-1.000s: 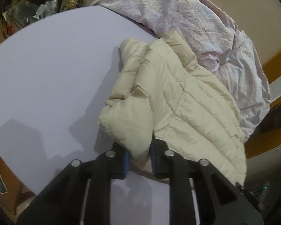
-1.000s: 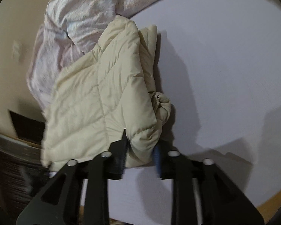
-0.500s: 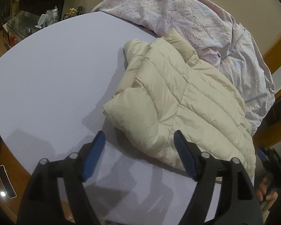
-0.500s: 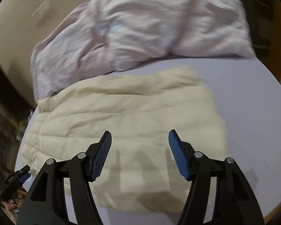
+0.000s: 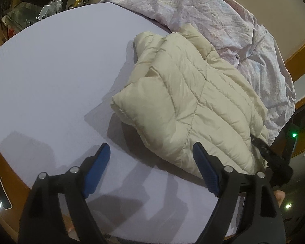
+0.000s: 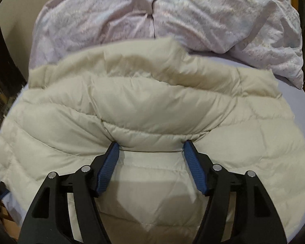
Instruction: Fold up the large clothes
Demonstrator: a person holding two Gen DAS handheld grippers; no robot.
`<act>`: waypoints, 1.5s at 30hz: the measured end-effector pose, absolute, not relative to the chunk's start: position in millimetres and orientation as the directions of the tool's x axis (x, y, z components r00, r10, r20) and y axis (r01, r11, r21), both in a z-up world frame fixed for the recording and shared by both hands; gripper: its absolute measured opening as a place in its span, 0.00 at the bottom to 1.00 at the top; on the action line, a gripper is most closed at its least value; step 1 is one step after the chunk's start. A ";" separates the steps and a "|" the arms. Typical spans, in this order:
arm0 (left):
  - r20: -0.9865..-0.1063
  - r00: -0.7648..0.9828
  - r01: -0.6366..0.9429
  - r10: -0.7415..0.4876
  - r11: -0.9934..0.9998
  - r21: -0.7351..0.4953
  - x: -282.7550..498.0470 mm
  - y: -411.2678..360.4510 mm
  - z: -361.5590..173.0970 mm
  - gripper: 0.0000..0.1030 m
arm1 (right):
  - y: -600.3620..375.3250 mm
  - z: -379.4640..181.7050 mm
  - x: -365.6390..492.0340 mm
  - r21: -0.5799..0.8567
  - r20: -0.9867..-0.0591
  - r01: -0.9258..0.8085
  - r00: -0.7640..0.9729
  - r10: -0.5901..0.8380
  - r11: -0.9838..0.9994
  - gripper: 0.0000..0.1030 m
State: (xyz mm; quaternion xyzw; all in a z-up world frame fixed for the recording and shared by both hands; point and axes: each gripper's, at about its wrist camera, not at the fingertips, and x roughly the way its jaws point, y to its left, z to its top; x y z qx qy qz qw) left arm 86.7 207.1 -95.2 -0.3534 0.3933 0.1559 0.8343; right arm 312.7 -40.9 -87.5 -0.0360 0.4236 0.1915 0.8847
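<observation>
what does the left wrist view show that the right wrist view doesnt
Only the left wrist view: the left gripper, jaws opening over bare lavender table, the cluttered shelf beyond, and the jacket's folded edge. Only the right wrist view: the right gripper, jaws opening, fingertips against a jacket fold. Both: cream puffer jacket and floral duvet.

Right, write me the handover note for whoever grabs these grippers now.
Left gripper: jaws opening, nothing between them, over the bare lavender table just short of the jacket's near edge.
Right gripper: jaws opening, low over the cream puffer jacket; a puffed ridge sits between the pads, not pinched.
Jacket lies folded into a thick bundle on the table, beside the crumpled floral bedding.
Done: one fold-over is laid and let go.
Left: probably square up the bundle, fold once more if it should be smaller, press it flat. The bedding is not folded yet.
</observation>
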 end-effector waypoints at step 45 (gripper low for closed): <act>-0.550 0.832 -0.362 -0.077 0.676 -0.642 163.4 199.7 -22.2 0.14 | -26.2 -107.2 314.1 0.050 -0.756 -0.372 0.592 0.278 0.927 0.69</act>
